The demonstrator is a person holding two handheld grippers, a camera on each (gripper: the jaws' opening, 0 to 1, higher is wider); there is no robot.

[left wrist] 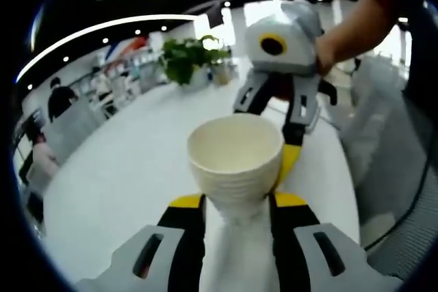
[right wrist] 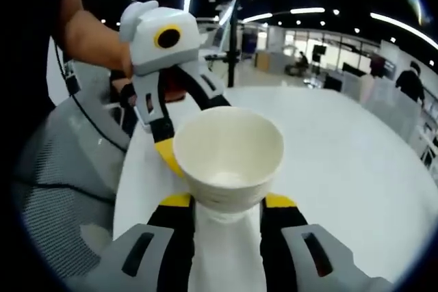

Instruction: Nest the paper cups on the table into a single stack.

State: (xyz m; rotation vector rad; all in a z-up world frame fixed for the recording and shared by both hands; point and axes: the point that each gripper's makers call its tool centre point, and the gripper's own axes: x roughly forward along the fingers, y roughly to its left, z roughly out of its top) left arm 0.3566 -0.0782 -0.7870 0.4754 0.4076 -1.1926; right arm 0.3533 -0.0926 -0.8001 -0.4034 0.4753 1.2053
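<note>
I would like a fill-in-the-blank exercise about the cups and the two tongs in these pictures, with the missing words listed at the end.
1. Each pair of tongs holds one ____ paper cup, gripped near its base.
2. In the left gripper view, the right tongs reach in from the top, with a yellow ____ beside the cup's rim.
3. Both cups stand with the open mouth facing ____.
4. The cup in the right tongs is held above a ____ table.

Missing words: white; tip; up; white

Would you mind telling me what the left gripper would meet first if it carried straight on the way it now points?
Probably the right gripper, which faces it just beyond the paper cup held in its jaws; depth is unclear.
</note>
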